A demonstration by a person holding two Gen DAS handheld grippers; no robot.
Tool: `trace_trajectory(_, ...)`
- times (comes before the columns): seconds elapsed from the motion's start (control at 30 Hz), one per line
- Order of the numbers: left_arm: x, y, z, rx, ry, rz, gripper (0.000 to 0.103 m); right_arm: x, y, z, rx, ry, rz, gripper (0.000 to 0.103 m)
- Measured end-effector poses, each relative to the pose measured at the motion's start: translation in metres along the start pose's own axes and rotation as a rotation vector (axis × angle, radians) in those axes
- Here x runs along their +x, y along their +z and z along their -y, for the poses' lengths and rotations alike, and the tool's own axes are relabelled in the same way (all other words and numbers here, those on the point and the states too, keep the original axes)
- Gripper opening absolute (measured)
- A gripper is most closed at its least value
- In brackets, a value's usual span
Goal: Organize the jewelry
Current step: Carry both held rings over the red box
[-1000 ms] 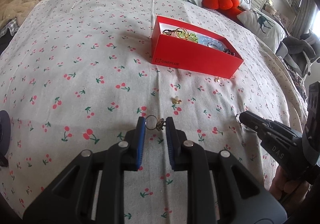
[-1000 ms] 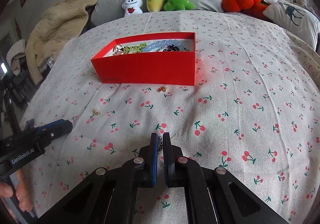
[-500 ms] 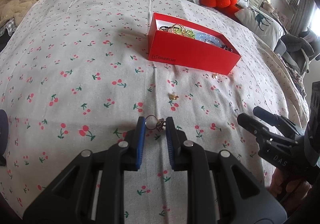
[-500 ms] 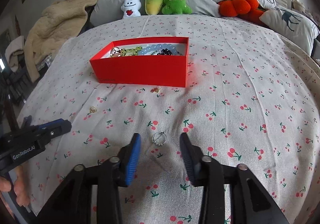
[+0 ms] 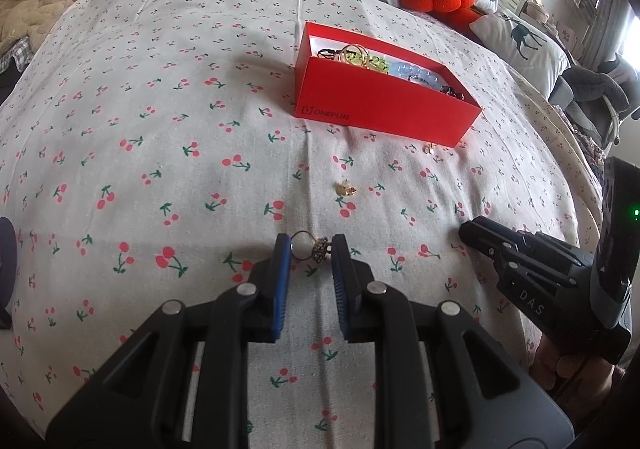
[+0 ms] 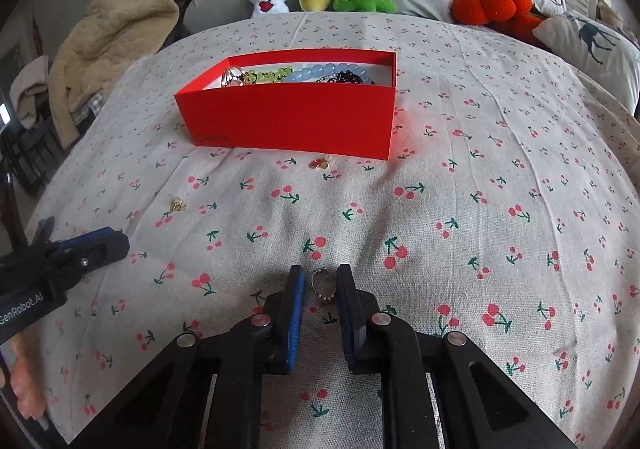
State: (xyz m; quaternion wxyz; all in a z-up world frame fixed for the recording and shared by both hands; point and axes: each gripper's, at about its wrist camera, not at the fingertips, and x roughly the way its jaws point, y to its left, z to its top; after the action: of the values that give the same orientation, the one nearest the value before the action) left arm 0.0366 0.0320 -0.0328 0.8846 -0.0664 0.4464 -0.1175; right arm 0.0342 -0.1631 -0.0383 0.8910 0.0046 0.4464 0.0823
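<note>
Closing on a thin ring [image 6: 323,286] lying on the near bedspread [image 6: 460,209], the right gripper [image 6: 320,291] could flick it sideways. Left gripper [image 5: 308,255] pinches another ring [image 5: 310,249]; a loose hold risks dropping it short of the far red box [image 5: 384,109].

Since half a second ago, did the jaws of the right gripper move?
Yes. The right gripper is closing: its jaws drew inward around the small ring, which lies on the cherry sheet.
</note>
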Motion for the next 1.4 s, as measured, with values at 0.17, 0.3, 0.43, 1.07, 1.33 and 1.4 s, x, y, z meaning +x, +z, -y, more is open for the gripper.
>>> trace_trajectory(0.17,-0.005,0.001,0.003,0.010,0.004,0.006,0.022,-0.003,0.000,0.001,0.001,0.005,0.007,0.005)
trace_trajectory(0.3,-0.011,0.006,0.003,0.015,0.008,0.021,0.022,-0.007,0.004,0.010,0.036,0.028,0.011,0.003)
trace_trajectory(0.43,-0.017,0.012,0.003,0.020,0.011,0.034,0.022,-0.014,0.009,0.029,0.094,0.055,0.022,0.003)
trace_trajectory(1.07,-0.021,0.054,0.029,0.081,0.004,0.060,0.022,-0.049,0.064,0.039,0.096,0.094,0.077,0.003)
trace_trajectory(1.33,-0.006,0.084,0.039,0.122,-0.007,0.057,0.022,-0.041,0.098,0.028,0.095,0.129,0.076,0.003)
trace_trajectory(1.4,0.000,0.093,0.040,0.122,-0.011,0.052,0.022,-0.037,0.107,0.027,0.099,0.130,0.078,0.003)
